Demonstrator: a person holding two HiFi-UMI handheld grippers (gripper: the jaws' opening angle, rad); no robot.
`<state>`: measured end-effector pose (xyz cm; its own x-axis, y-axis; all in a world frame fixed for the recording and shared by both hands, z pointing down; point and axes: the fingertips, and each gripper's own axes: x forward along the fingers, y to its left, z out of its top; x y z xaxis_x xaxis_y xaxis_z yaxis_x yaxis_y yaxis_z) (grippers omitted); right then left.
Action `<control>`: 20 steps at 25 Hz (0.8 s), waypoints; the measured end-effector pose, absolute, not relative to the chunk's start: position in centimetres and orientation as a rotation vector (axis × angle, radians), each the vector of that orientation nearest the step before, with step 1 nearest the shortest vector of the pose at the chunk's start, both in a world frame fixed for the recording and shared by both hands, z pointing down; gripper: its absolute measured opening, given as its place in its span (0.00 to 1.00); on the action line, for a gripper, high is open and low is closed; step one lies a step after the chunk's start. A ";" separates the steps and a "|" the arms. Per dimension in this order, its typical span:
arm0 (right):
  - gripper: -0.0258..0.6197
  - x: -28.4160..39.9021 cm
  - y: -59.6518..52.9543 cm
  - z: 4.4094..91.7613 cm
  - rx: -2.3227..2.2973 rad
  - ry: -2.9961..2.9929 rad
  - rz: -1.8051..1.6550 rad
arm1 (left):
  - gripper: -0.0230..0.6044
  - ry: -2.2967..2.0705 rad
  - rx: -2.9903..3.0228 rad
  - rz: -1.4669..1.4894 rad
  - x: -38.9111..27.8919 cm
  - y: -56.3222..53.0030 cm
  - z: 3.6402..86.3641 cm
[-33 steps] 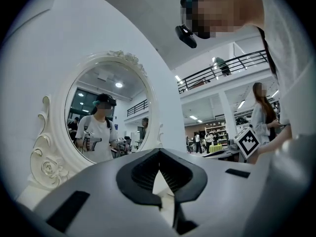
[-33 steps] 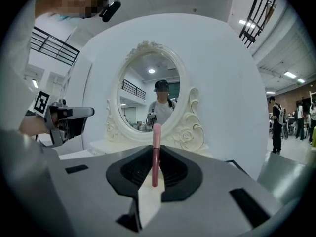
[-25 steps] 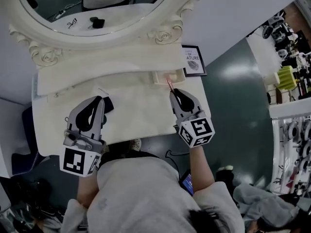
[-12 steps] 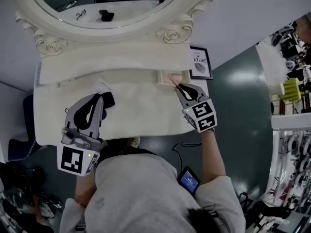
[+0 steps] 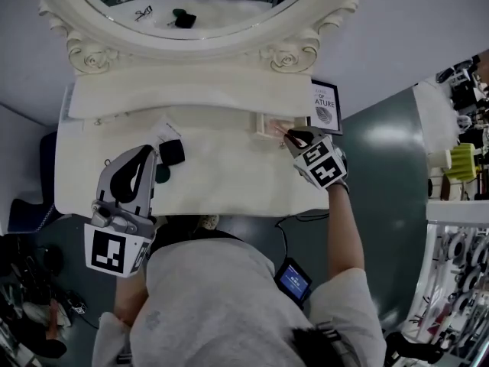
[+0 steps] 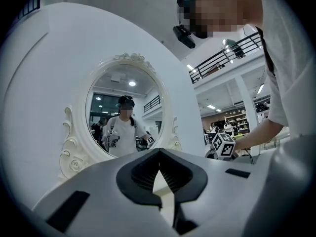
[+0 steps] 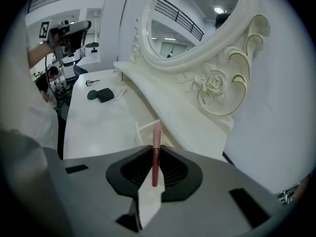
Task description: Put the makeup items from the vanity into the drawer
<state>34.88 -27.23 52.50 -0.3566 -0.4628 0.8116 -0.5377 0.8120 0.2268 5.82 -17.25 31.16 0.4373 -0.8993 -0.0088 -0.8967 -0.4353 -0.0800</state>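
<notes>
Found right tongs (image 7: 154,151) pinching a slim pink tube (image 7: 156,136), tip poised at the open drawer (image 5: 267,126) at the back right of the worktop (image 5: 229,178), near a framed card (image 5: 324,107). Found left tongs (image 6: 159,168) pressed together with nothing between them, held above the worktop's left half. Noted a black compact (image 5: 173,152) and a dark round item (image 5: 162,173) lying on the worktop just beside the left tongs' tip, well apart from the drawer.
</notes>
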 end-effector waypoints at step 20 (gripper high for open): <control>0.12 33.9 -30.4 56.2 0.578 -1.874 0.154 | 0.06 1.729 -2.537 -0.090 4.0 -16.7 31.5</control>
<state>33.95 -30.38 56.22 -0.2665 -0.3156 0.9107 -0.4602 0.8719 0.1674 4.05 -16.69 31.46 0.3654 -0.9308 0.0092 -0.9267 -0.3647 -0.0905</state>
